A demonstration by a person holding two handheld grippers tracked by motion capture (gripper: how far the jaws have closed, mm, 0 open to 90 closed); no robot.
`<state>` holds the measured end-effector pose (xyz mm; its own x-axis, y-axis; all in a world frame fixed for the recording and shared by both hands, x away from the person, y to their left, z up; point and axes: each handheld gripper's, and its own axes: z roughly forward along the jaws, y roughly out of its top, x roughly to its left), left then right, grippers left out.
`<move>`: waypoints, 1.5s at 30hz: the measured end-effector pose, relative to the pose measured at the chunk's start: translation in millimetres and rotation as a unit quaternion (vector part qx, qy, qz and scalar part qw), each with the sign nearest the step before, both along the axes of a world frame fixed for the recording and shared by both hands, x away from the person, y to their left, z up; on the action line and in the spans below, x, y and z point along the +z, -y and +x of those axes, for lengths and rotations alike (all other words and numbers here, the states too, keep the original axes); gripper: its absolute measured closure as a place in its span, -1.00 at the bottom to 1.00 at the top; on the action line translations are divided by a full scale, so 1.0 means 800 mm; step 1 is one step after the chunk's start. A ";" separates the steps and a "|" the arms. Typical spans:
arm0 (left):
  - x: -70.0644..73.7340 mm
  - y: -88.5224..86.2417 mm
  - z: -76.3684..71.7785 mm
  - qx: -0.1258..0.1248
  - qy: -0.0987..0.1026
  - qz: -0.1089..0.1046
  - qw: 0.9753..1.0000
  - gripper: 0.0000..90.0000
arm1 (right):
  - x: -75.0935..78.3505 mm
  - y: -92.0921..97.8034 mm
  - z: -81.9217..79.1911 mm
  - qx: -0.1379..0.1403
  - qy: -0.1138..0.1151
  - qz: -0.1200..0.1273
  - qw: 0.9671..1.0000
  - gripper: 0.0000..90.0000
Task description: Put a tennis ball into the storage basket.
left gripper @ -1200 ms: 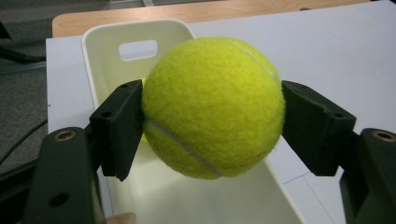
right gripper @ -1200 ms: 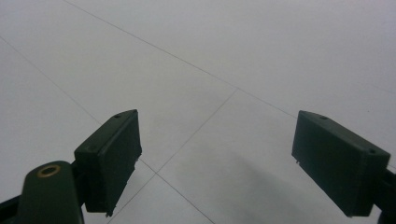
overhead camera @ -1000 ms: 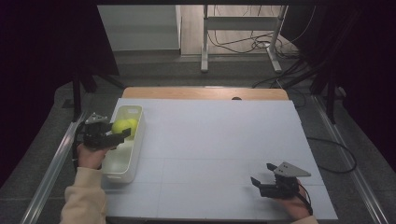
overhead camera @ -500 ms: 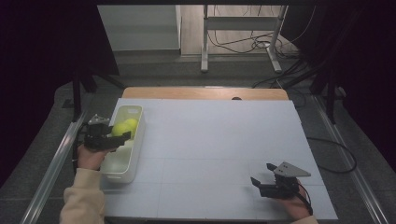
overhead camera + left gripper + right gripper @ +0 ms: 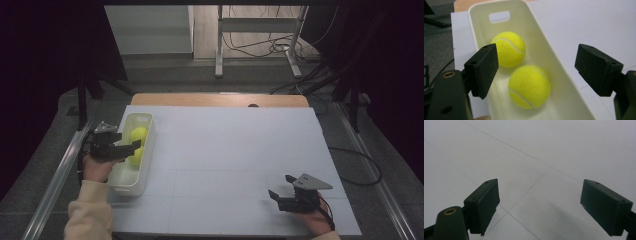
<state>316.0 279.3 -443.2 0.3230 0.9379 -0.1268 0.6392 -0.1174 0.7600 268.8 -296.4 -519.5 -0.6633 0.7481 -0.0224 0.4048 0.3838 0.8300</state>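
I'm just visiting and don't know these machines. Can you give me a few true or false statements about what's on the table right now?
1. Two yellow tennis balls lie in the white bin. True.
2. The left gripper is clamped on a ball. False: its jaws are wide apart above the bin, holding nothing.
3. The right gripper holds a ball. False: it is open and empty over the bare white table.
4. The bin sits at the table's left edge. True.

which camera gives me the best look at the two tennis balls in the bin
The left gripper view: both tennis balls, the far one and the near one, lie close up in the white bin, framed by the open jaws. In the high view they are small and partly hidden behind the left gripper.
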 end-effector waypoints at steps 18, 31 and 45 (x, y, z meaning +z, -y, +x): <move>0.005 0.005 -0.008 -0.041 0.027 -0.050 0.998 -0.66 | 0.001 0.001 0.000 0.000 0.000 0.000 1.000 -0.64; 0.015 0.023 -0.021 -0.088 0.055 -0.093 0.990 -0.65 | 0.000 0.001 0.004 0.000 -0.002 0.010 1.000 -0.64; 0.018 0.063 -0.029 -0.137 0.072 -0.099 0.983 -0.66 | 0.001 0.005 -0.001 0.009 0.001 0.006 1.000 -0.64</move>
<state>293.1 229.1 -429.0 0.5879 0.7750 -0.2320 0.4886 -0.1115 0.8654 268.2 -300.1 -518.4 -0.6769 0.7359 -0.0153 0.3956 0.3813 0.8356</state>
